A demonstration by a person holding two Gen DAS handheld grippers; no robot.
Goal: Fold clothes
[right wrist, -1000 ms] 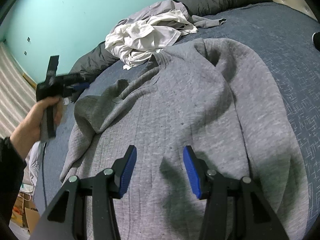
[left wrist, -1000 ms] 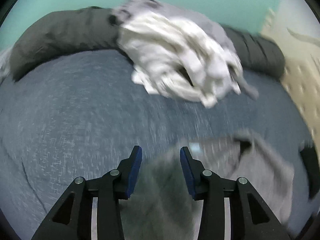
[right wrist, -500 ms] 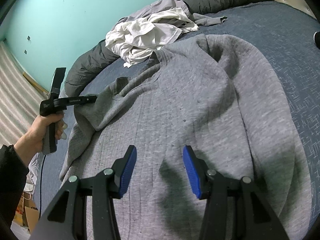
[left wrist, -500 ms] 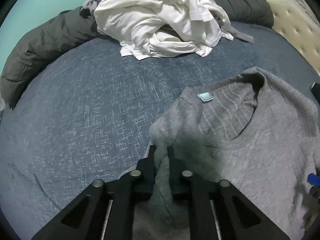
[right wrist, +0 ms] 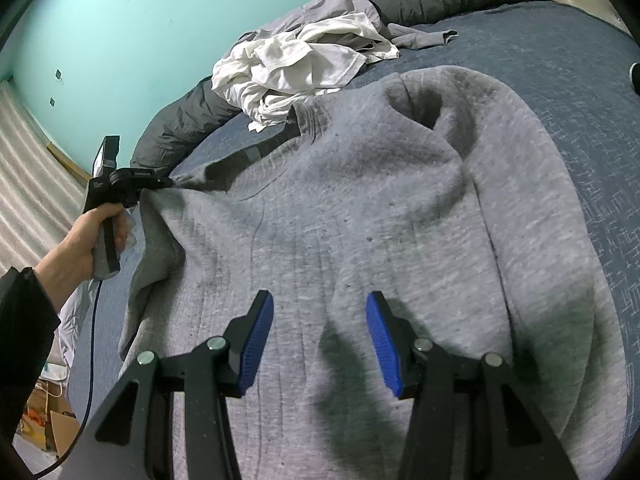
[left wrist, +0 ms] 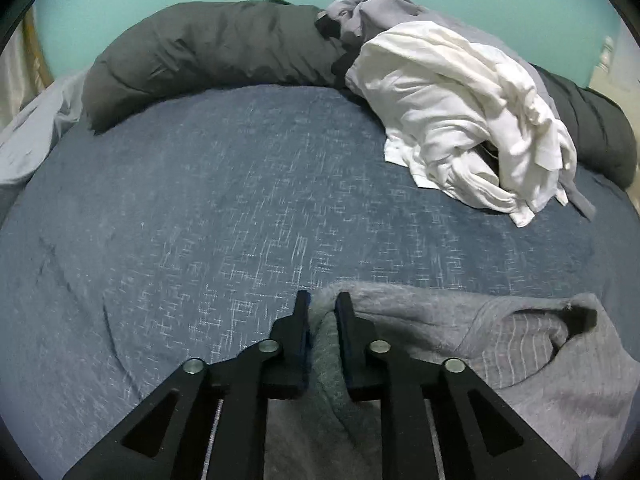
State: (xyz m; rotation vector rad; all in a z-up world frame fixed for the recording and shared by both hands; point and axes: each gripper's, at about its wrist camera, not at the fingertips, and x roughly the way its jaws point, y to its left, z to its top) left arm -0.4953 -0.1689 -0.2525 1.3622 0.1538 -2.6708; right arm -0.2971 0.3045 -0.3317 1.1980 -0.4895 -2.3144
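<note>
Two grippers over one heather-grey fleece sweatshirt (right wrist: pixel 400 208) lying rumpled on the blue woven bedspread (left wrist: pixel 224 208). Left gripper (left wrist: pixel 322 312), wide a second ago, now pinches a shoulder fold and has drawn it outward; the neckline looks stretched. Right gripper (right wrist: pixel 320 320) hovers wide above the body, holding nothing. Judgement: spreading flat before folding. White crumpled laundry heap (left wrist: pixel 460 120) waits behind.

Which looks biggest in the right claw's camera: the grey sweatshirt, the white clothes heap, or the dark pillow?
1. grey sweatshirt, filling most of the view, though it lies nearest the camera.
2 and 3. white clothes heap and dark pillow: too alike and too distant to rank.
</note>
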